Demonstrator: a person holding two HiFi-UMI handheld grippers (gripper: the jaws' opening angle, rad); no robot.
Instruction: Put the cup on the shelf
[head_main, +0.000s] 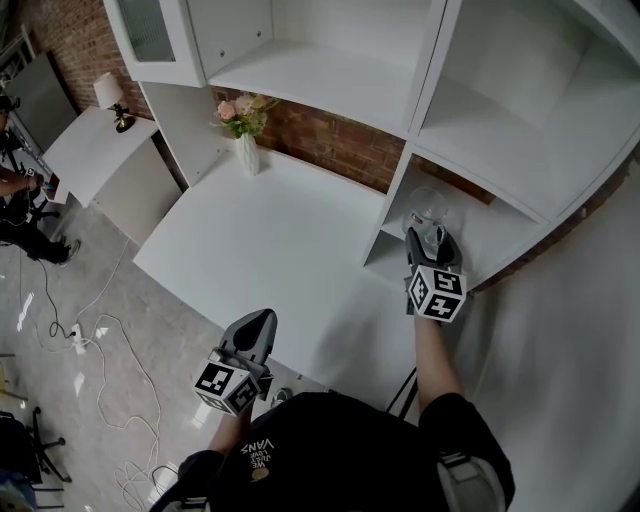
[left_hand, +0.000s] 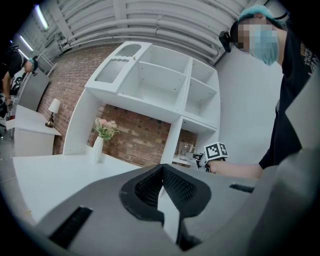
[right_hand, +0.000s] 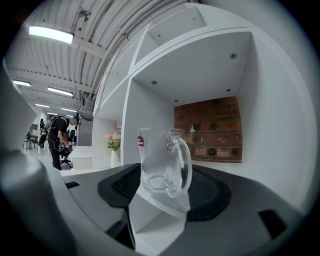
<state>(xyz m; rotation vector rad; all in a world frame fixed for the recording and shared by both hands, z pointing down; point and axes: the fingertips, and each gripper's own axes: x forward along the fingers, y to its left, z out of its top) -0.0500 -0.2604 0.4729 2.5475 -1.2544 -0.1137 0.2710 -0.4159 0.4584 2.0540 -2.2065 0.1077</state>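
A clear glass cup (right_hand: 162, 167) with a handle and a small red label stands upright on the floor of the low shelf compartment (head_main: 495, 245). My right gripper (head_main: 428, 236) reaches into that compartment with its jaws open on either side of the cup (head_main: 424, 212), and the pads do not press it. The cup's handle faces the right gripper view's camera. My left gripper (head_main: 262, 318) hangs off the near edge of the white table (head_main: 270, 240), jaws shut and empty. From the left gripper view, the cup (left_hand: 186, 150) and the right gripper's marker cube (left_hand: 216, 150) show far ahead.
A white vase of pink flowers (head_main: 245, 135) stands at the table's back by the brick wall. Open white shelf compartments (head_main: 330, 70) rise above. A lamp (head_main: 112, 95) sits on a side table at the left, cables (head_main: 100, 340) lie on the floor, and a person (head_main: 15, 190) is at the far left.
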